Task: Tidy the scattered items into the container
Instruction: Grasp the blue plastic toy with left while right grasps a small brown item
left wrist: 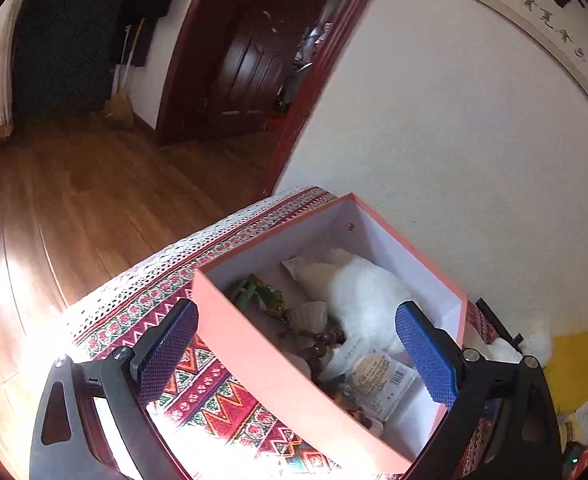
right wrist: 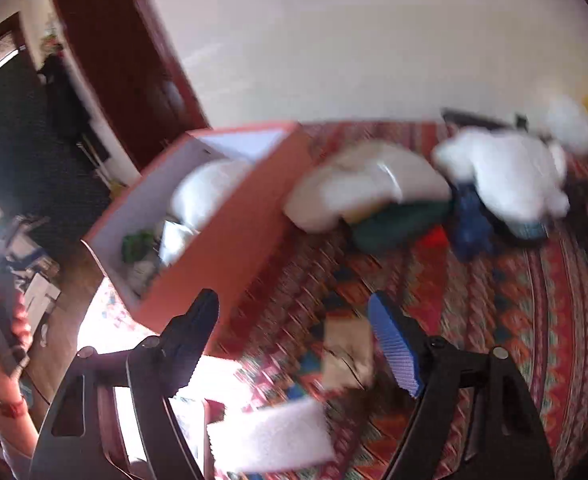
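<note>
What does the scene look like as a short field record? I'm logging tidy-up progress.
container: pink box, open, on the patterned cloth
inside box: white plush, wooden beads, packets
left tool: open, straddling the near box wall
right tool: open, empty, above the cloth
still outside: white plush toy, white bag, blue item, flat white pad

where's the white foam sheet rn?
Right wrist view, bottom centre: white foam sheet lies on the patterned cloth, just below the open right gripper, under the tan packet.
</note>
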`<act>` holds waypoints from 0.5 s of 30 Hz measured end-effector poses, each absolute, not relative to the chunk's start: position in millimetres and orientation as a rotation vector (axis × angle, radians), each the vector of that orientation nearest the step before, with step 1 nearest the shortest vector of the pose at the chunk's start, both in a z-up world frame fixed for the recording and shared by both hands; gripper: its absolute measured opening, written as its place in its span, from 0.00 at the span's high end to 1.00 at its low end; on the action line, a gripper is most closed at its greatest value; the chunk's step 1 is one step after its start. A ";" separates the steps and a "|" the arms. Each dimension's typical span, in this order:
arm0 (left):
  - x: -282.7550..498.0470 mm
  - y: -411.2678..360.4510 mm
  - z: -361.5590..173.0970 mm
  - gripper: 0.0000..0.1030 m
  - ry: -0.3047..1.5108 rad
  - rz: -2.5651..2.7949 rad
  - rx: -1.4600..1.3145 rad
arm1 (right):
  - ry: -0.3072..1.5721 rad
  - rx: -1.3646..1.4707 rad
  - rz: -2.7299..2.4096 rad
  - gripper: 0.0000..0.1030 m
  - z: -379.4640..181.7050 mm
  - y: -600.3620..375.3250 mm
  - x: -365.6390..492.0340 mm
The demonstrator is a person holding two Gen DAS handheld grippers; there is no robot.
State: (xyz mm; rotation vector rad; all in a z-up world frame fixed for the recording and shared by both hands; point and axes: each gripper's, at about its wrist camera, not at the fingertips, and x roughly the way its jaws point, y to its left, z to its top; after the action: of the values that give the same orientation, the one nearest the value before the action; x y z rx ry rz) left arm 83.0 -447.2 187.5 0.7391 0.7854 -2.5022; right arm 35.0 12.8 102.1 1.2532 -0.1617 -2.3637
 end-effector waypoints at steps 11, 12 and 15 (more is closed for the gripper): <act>33.4 -338.5 197.4 0.03 0.558 -2.668 0.851 | -0.278 1.529 -2.245 0.37 4.8 37.2 12.6; 28.4 -327.8 197.1 0.03 0.529 -2.684 0.864 | -0.188 1.511 -2.280 0.57 6.6 30.0 11.8; 11.8 -292.7 193.4 0.03 0.437 -2.736 0.913 | -0.208 1.464 -2.240 0.84 13.0 31.7 9.0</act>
State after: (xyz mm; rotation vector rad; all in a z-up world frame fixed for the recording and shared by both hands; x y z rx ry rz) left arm 11.8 -292.7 193.4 0.9134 0.4370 -2.7365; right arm 9.0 31.7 13.0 1.4645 -0.2076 -2.2401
